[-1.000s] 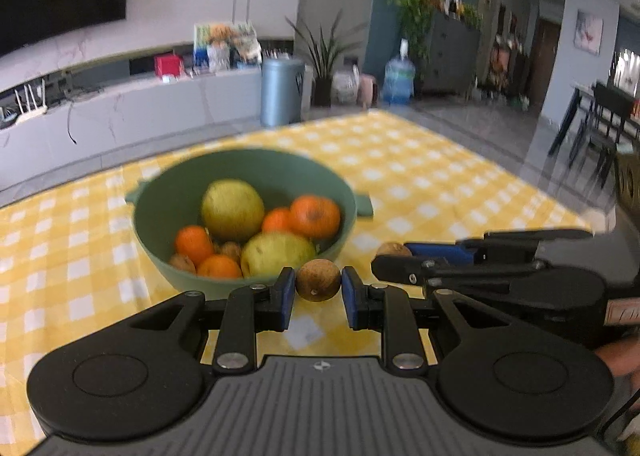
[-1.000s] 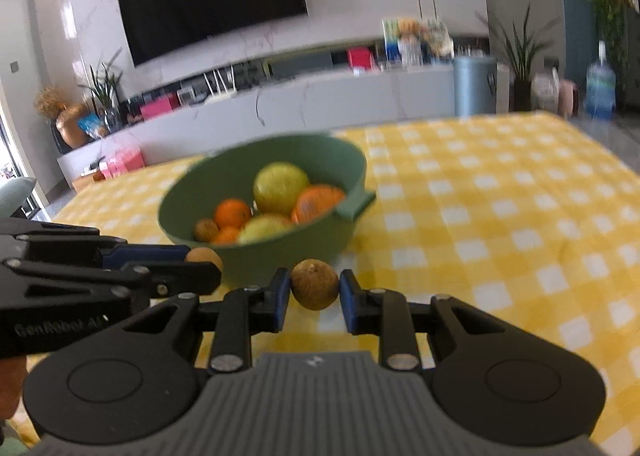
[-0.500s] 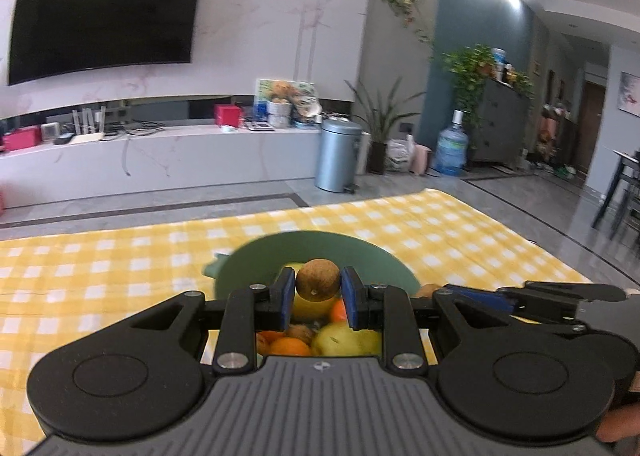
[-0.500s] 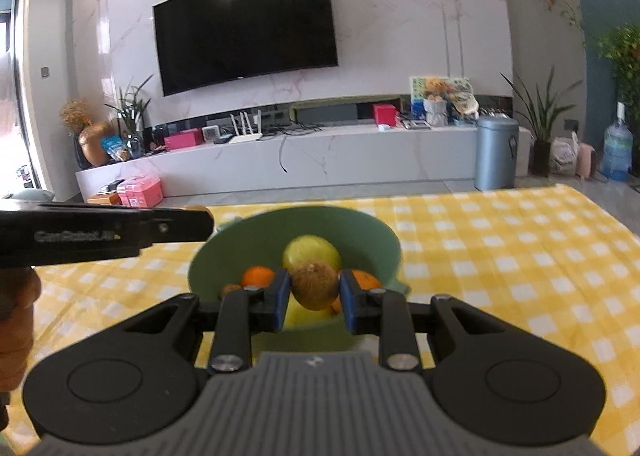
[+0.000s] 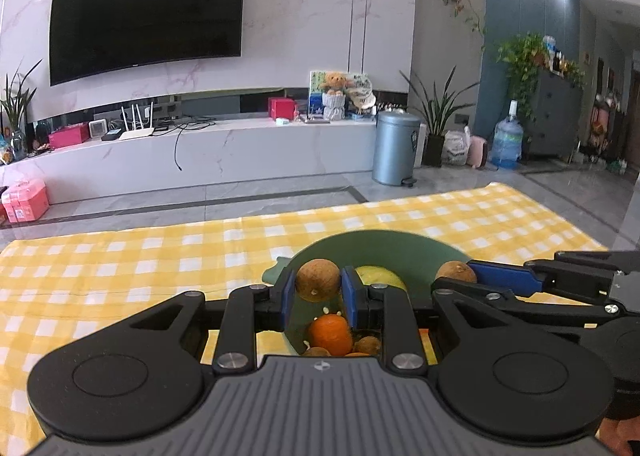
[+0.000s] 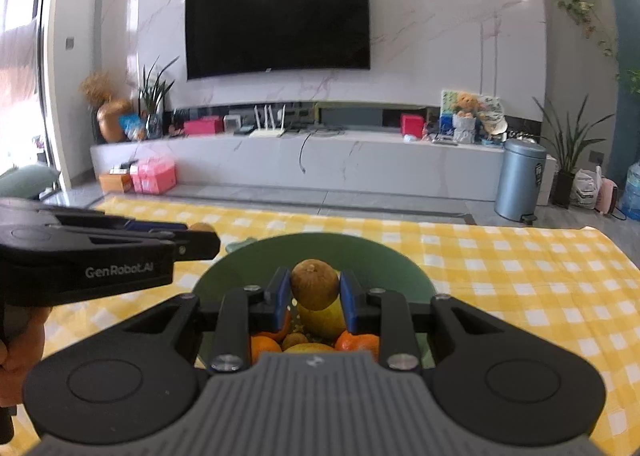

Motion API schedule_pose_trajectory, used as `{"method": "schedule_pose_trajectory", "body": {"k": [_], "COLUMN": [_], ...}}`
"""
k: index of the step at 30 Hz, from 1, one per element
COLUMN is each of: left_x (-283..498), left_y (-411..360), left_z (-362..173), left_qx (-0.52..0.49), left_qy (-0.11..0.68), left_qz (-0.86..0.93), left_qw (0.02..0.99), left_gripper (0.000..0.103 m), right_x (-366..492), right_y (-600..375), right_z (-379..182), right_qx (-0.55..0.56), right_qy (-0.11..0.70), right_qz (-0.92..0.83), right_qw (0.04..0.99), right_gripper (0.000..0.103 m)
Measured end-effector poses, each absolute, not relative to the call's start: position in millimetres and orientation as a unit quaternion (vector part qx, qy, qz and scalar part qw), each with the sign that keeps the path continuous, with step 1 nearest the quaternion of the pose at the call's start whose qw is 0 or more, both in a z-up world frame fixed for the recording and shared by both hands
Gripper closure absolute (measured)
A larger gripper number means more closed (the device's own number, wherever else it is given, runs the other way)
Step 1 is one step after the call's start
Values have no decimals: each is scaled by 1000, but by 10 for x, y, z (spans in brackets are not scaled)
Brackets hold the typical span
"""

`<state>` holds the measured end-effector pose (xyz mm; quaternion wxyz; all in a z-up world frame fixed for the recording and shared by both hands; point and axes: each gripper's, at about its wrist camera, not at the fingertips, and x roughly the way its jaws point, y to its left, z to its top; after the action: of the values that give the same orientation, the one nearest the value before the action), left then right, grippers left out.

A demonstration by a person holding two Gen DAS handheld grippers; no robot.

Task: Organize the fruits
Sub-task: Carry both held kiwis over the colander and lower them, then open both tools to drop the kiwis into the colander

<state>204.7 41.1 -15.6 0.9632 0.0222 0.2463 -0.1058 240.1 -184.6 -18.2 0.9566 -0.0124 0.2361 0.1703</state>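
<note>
Each gripper holds a small brown round fruit above the green bowl (image 5: 384, 244) (image 6: 248, 272). My left gripper (image 5: 318, 290) is shut on one brown fruit (image 5: 317, 285) over the bowl's left rim. My right gripper (image 6: 314, 290) is shut on the other brown fruit (image 6: 314, 284) over the bowl's middle. In the left wrist view the right gripper comes in from the right with its fruit (image 5: 455, 271). Inside the bowl lie oranges (image 5: 330, 334) (image 6: 357, 340), yellow-green pears (image 6: 322, 320) and more small brown fruits (image 5: 367, 344).
A yellow and white checked cloth (image 5: 140, 268) (image 6: 520, 276) covers the table. A hand (image 6: 18, 344) grips the left tool at the left edge. Beyond the table stand a white TV bench (image 6: 320, 163), a grey bin (image 6: 519, 179) and potted plants.
Both grippers rose and moved forward from the bowl's near side to above it, each keeping its brown fruit. The views tilted up, so the bowl now sits low behind the fingers.
</note>
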Motion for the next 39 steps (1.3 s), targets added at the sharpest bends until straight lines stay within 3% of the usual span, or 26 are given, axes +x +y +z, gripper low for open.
{"method": "schedule_pose_trajectory", "body": {"k": [11,29,37,39], "left_x": [2164,2322,2285,2260], "left_y": [275,282,286,301], "left_z": [-338,-506,-477,-435], "left_qx": [76,74,68,62], "left_qy": [258,303,296,289], "left_qz": [-86,-106,-105,-104], "left_qw": [959,944,947,950], "left_gripper": [75,75,66,63], "right_x": [2705,2846,2821,2813], "right_y": [-1750,-1742,-1757,-1778], "right_z": [-426,-609,-598,-572], "right_qx": [-26,-7,-3,0], "right_qy": [283,312,304,298], "right_qz": [179,189,184,181], "right_qw": [942,931,935,937], "right_gripper": [80,80,78,72]}}
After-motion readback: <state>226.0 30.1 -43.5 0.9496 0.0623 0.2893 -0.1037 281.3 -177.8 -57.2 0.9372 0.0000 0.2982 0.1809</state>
